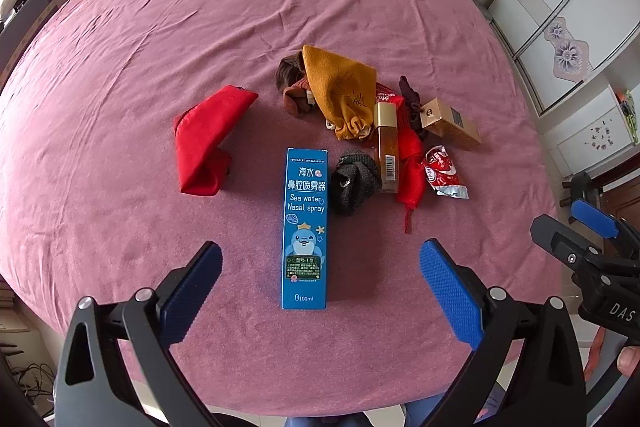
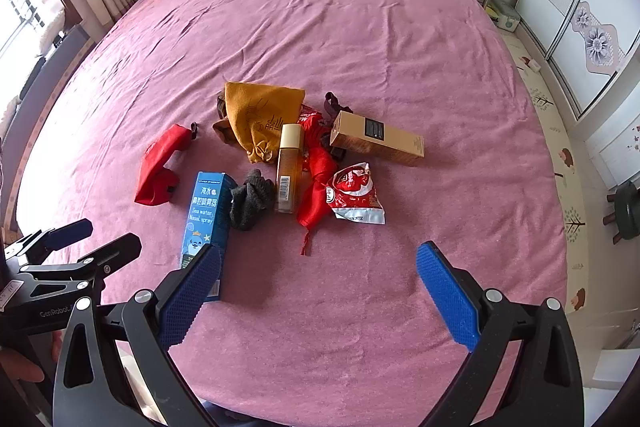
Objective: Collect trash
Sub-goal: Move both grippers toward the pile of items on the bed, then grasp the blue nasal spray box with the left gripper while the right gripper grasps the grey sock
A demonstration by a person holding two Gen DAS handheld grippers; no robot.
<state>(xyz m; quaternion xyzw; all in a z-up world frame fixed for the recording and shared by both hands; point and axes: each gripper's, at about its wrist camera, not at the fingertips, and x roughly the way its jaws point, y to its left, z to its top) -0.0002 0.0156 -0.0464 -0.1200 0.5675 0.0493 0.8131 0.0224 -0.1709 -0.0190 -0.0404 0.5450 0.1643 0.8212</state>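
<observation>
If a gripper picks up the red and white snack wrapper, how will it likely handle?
The snack wrapper looks crumpled and torn open, so probably very light and floppy, crushing flat under the pads. Its glossy foil may be slippery. It lies apart from the gold box, so lifting it likely disturbs little.

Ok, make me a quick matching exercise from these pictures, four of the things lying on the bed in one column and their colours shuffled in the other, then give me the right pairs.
Things:
1. nasal spray box
2. snack wrapper
3. drawstring pouch
4. rolled sock

Colours:
A. mustard yellow
B. dark grey
C. blue
D. red and white

Pairs: 1-C, 2-D, 3-A, 4-B
</observation>
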